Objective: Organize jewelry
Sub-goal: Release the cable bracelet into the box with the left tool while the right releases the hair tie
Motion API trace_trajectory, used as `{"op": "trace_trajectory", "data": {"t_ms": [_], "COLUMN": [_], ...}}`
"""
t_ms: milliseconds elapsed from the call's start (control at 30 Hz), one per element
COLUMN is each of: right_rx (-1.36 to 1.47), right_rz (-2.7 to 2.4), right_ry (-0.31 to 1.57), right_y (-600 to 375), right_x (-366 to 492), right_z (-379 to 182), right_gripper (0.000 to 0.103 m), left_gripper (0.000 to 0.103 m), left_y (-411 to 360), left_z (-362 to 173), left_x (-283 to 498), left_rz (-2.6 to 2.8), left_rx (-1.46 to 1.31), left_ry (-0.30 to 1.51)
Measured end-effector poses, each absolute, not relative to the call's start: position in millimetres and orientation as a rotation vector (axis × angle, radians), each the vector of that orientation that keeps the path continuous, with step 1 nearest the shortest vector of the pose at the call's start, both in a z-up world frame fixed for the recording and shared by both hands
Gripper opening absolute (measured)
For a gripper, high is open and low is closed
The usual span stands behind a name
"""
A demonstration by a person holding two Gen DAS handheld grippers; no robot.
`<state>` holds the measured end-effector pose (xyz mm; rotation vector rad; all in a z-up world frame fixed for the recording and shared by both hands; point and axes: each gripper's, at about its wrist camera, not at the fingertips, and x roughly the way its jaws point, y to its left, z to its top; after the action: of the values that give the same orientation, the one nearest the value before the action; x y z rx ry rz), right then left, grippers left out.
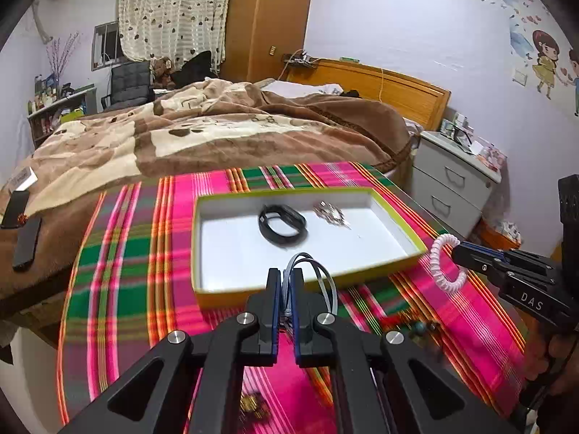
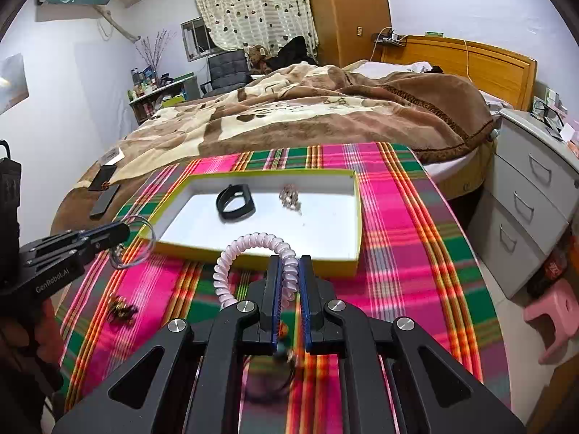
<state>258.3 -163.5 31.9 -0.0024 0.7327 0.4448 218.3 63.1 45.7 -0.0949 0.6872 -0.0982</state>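
Note:
A shallow white box with a yellow-green rim (image 1: 235, 294) (image 2: 333, 267) lies on the plaid cloth. Inside it are a black band (image 1: 282, 224) (image 2: 235, 208) and a small silver piece (image 1: 331, 213) (image 2: 289, 197). My left gripper (image 1: 286, 275) (image 2: 125, 229) is shut on thin silver bangles (image 1: 315, 271) (image 2: 144, 238), held in the air just before the box's near left side. Just before the box's near right side, my right gripper (image 2: 289, 264) (image 1: 459, 251) is shut on a pink spiral coil bracelet (image 2: 246, 240) (image 1: 439, 264). A gold-and-dark trinket (image 2: 121, 309) and a beaded piece (image 1: 421, 327) lie on the cloth below the grippers.
The pink and green plaid cloth (image 1: 126, 253) covers the table against a bed with a brown blanket (image 1: 217, 130). Two dark phones (image 1: 25, 238) lie on the blanket at the left. A white drawer unit (image 2: 524, 195) and a pink stool (image 2: 553, 314) stand to the right.

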Motion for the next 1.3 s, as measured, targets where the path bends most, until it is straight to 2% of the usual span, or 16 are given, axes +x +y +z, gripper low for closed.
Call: {"op": "trace_trajectory", "data": {"t_ms": [333, 733, 1300], "right_rx": [-0.039, -0.062, -0.124], "right_rz": [0.407, 0.377, 0.327], "right_ry": [0.760, 0.862, 0.959], "right_y": [-151, -137, -123], "right_x": [318, 395, 431], "right_z": [22, -9, -34], "right_gripper": [0.009, 0.009, 0.009], "left_gripper": [0.005, 0.005, 0.005], "left_y": [81, 106, 109], "left_z": [43, 7, -20], "left_x": [281, 354, 390], "left_rz": [-0.050, 0.000, 0.011], "left_rx": [-0.061, -0.084, -0.107], "left_ry": [0.684, 0.782, 0.878]}}
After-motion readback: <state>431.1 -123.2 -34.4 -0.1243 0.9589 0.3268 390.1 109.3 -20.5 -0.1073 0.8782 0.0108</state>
